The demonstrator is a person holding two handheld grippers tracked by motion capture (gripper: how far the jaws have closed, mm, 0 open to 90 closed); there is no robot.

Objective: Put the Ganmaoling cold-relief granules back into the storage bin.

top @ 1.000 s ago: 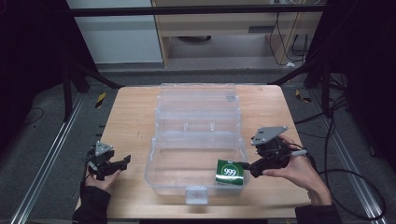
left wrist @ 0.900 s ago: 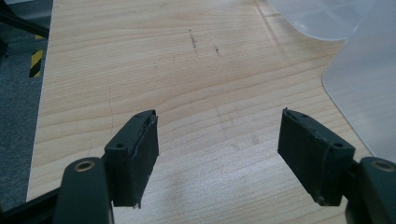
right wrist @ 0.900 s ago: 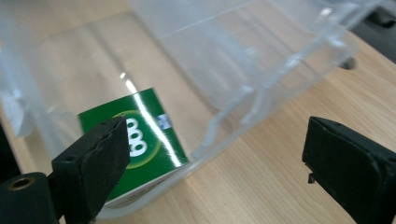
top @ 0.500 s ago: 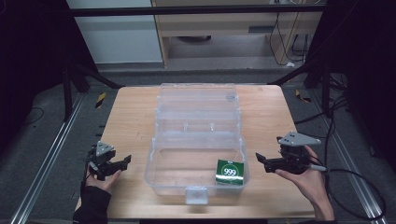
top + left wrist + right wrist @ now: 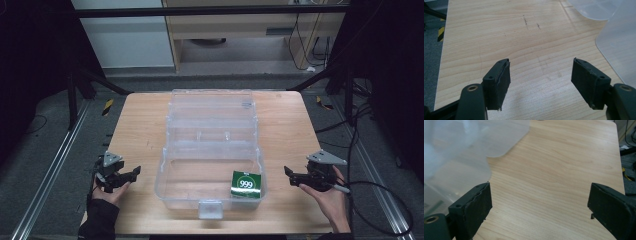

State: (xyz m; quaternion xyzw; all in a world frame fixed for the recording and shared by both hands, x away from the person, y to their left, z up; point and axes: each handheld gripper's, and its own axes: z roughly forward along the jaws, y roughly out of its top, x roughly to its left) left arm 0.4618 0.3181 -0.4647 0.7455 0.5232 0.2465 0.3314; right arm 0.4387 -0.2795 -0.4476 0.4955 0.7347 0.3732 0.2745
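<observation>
Now released | green "999" box (image 5: 246, 184) lies in the front right corner of the clear plastic case (image 5: 210, 197) | right gripper (image 5: 289, 176), jaws just opened and empty, has pulled back right over the wooden table (image 5: 285, 130) | left gripper (image 5: 134, 172) spread, idle | placement looks done.

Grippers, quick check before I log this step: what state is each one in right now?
Left gripper: open, nothing between its jaws.
Right gripper: open, nothing between its jaws; they have just been opening.
</observation>
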